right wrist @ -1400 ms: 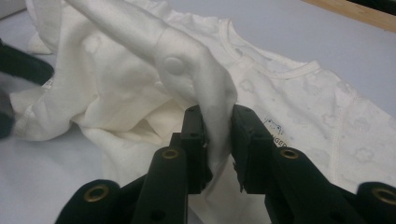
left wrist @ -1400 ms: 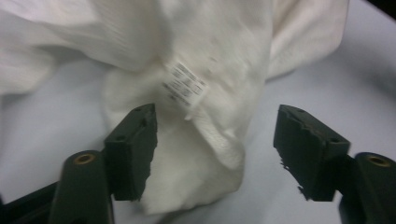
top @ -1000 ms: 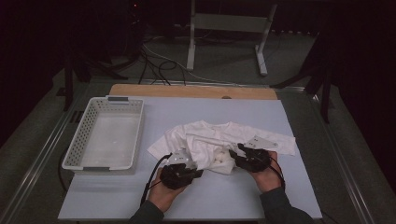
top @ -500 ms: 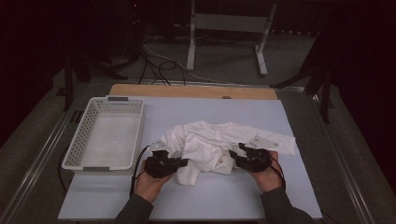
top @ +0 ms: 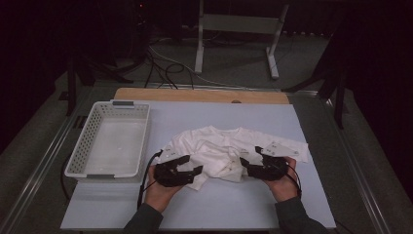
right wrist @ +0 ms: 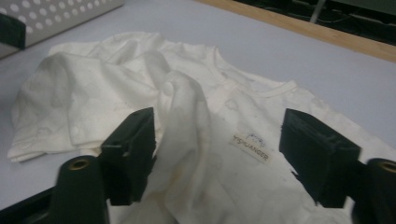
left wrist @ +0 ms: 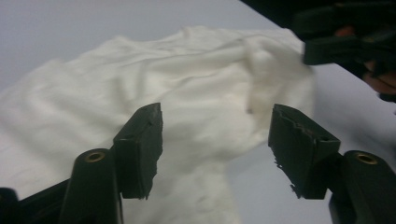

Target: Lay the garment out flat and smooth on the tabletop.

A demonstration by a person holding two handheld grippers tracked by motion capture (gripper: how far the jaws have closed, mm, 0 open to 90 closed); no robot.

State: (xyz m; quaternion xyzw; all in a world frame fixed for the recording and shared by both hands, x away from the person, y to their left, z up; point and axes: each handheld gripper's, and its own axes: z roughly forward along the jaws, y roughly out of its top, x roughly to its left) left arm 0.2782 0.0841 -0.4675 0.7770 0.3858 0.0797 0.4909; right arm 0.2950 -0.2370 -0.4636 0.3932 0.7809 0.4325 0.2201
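A crumpled white baby garment [top: 229, 153] lies on my pale blue table [top: 195, 209], a little nearer me than the table's middle. In the right gripper view, a small white label [right wrist: 251, 148] sewn inside the neckline reads something like "YISHUANGER"; the first letters are soft, so I cannot be sure of them. Faint printed shapes dot the cloth.

My left gripper [left wrist: 217, 142] sits at the garment's near left edge, jaws spread wide with cloth lying between them, nothing pinched. My right gripper [right wrist: 219, 156] is at the near right edge, jaws also spread apart over the fabric, holding nothing.

A white perforated basket [top: 92, 146] stands just left of the garment, close to my left hand [top: 158, 192]. Bare table stretches along the near edge in front of my hands and beyond the garment toward the wooden far edge [top: 199, 95].
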